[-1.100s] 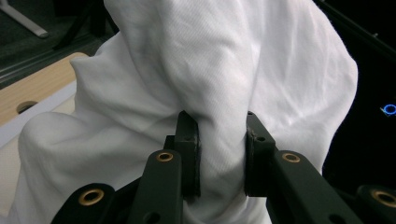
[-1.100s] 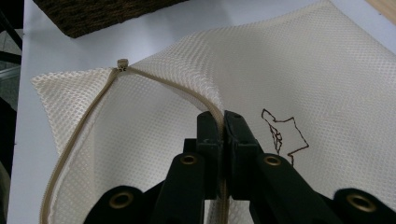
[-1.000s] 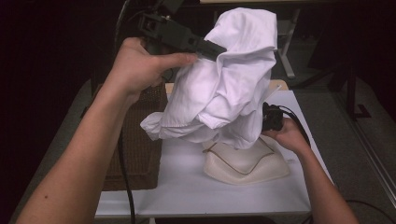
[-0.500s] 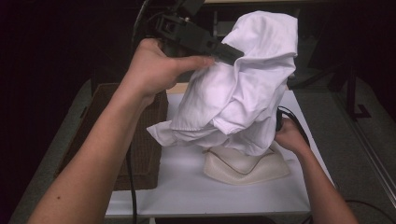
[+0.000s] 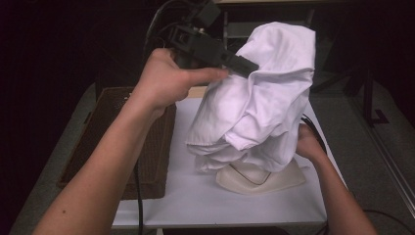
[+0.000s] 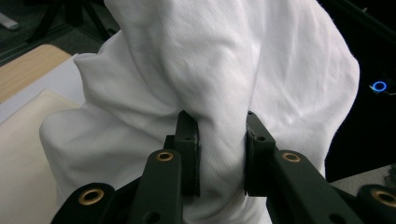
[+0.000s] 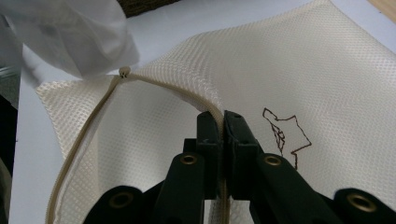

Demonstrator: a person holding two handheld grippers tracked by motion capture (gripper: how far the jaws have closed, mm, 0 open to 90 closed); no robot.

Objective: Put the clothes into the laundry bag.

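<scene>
white cloth [image 6: 224, 70] pinched aloft, mesh bag [image 7: 289, 84] gripped

White, finely woven garment [image 5: 264, 103]; cream mesh bag [image 7: 299, 79] with a small-grid weave, a dark brown outline drawing [image 7: 282, 133] and a beige zip edge [image 7: 93, 121]; white sheet [image 5: 195, 191]; dark brown woven mat [image 5: 147, 147]; black grippers [image 6: 222, 154].
</scene>
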